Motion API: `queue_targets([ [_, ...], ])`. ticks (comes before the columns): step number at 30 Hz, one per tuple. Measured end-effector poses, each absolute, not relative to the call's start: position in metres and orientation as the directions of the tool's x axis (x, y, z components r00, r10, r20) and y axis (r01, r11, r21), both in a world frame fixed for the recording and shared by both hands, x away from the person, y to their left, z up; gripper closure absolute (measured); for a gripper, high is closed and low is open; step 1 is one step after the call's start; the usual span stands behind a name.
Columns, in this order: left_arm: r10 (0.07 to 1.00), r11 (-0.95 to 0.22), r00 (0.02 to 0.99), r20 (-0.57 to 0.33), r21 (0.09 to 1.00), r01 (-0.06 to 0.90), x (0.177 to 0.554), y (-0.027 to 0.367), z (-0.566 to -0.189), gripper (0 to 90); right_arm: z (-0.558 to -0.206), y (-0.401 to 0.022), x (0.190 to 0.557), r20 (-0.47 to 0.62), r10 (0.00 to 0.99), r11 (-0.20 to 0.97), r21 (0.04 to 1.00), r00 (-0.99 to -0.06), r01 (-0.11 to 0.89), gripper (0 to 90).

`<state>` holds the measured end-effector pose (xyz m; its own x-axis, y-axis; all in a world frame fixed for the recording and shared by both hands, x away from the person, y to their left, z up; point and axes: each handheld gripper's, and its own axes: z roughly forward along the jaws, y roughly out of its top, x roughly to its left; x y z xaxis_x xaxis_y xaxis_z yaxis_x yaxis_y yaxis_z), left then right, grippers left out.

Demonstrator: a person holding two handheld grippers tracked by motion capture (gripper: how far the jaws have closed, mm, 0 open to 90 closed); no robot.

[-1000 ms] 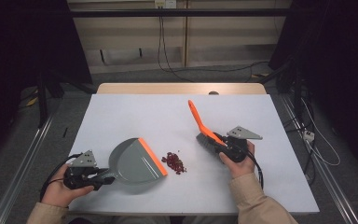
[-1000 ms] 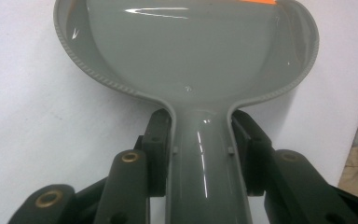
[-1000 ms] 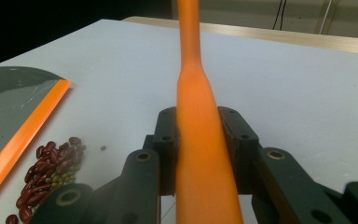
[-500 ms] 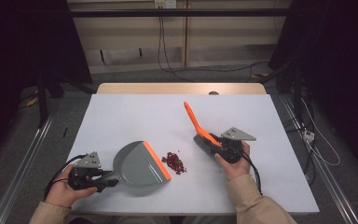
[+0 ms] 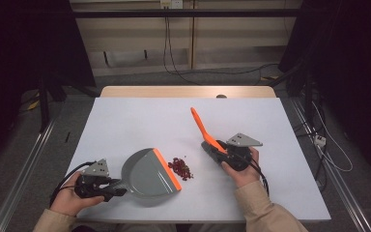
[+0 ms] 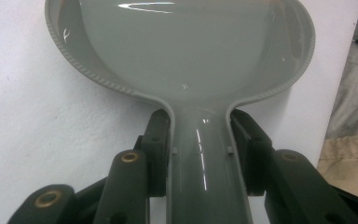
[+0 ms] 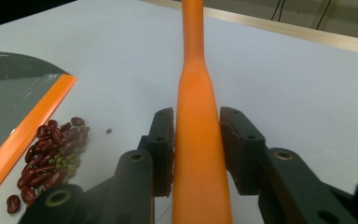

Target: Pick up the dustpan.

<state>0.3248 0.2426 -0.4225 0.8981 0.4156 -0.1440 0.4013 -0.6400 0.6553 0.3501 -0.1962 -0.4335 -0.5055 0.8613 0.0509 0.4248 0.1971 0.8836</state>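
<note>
Meanwhile, the left gripper (image 5: 107, 187) has its fingers clamped on the grey dustpan's (image 5: 147, 173) handle, the right gripper (image 5: 216, 148) pinches an orange brush handle (image 5: 203, 127), and beans (image 5: 180, 168) lie between them on the white surface (image 5: 140, 121).

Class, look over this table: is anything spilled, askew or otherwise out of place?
Yes: a small pile of red beans mixed with a few green ones lies loose on the table, just off the orange lip of the dustpan. One bit sits apart from the pile. Nothing looks damaged.
</note>
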Motion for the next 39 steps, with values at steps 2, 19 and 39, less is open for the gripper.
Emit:
queue_targets([
  [2,0.416,-0.639,0.898,-0.145,0.656,0.402,0.325,0.243,-0.423,62.9,-0.431,-0.195,0.349,0.053,0.859,0.195,0.885,-0.508,0.423,66.2],
  [19,0.394,-0.652,0.907,-0.147,0.651,0.389,0.326,0.237,-0.423,62.8,-0.433,-0.18,0.361,0.072,0.891,0.177,0.853,-0.448,0.49,71.1],
  [39,0.381,-0.656,0.91,-0.165,0.645,0.392,0.327,0.229,-0.422,62.8,-0.439,-0.131,0.343,0.003,0.87,0.243,0.867,-0.493,0.435,70.2],
])
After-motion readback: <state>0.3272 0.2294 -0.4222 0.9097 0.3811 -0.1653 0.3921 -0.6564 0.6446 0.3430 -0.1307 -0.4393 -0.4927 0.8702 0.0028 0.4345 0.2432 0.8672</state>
